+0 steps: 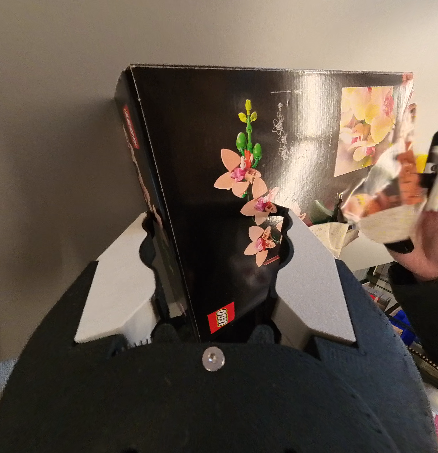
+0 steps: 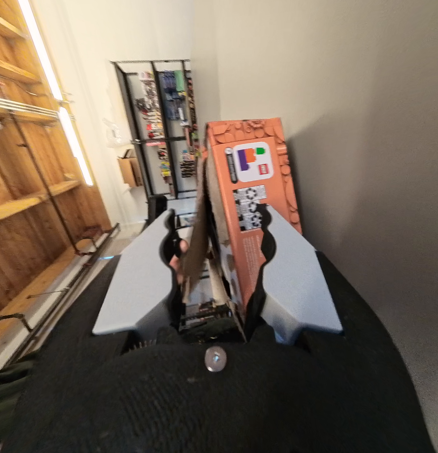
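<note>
The left gripper (image 1: 216,247), with pale grey jaws, is closed on the corner of a glossy black cardboard box printed with pink flowers (image 1: 213,137), held upright before a plain beige wall (image 1: 53,122). At the box's torn right end, a hand (image 1: 431,247) and a second gripper touch the ripped flap (image 1: 384,196).

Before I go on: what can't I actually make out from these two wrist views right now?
- Left wrist view: the box's torn right end is motion-blurred; the right gripper there is cut off by the frame edge.
- Left wrist view: the left gripper straddles the box corner; its body hides the box's bottom.
- Right wrist view: the whole frame is blurred; whether the right gripper pinches the flap is unclear.
- The box's inside is dark, contents unreadable.
</note>
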